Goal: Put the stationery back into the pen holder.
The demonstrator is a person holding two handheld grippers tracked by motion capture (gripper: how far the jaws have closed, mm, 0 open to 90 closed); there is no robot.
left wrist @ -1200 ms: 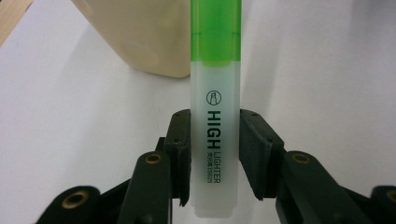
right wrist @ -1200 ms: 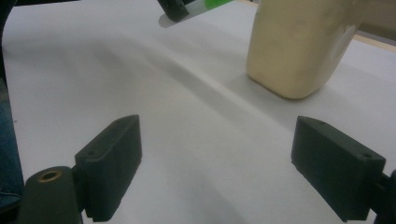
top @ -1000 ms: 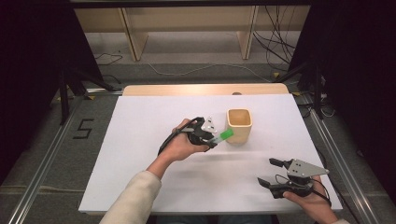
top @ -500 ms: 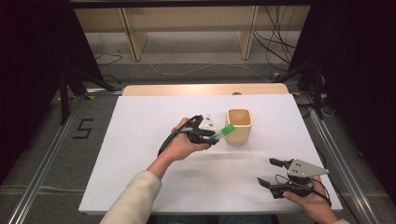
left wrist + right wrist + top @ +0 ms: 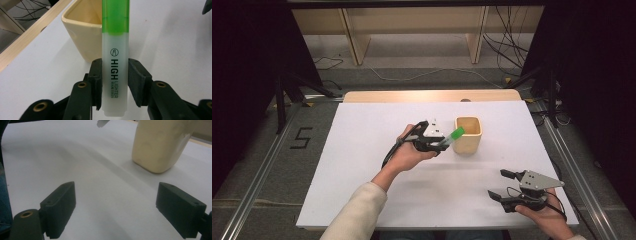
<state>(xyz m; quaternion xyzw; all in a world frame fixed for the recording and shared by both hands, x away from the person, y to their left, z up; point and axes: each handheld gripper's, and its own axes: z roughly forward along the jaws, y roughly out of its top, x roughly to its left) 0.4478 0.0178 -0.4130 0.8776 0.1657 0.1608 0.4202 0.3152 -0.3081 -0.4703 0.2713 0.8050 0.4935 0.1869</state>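
The left tool grips a highlighter — green cap, translucent white barrel printed "HIGH LIGHTER" — with both jaws pressed against the barrel's lower half and the capped end pointing away from the hand. Just ahead of this tool stands a cream square cup on the white bench; in the high view the green cap lies over the cup's near-left rim, and in the left gripper view the cap crosses the cup's opening. The right tool rests low over the bench's near right corner — its jaws spread wide with nothing between them, the cup well beyond.
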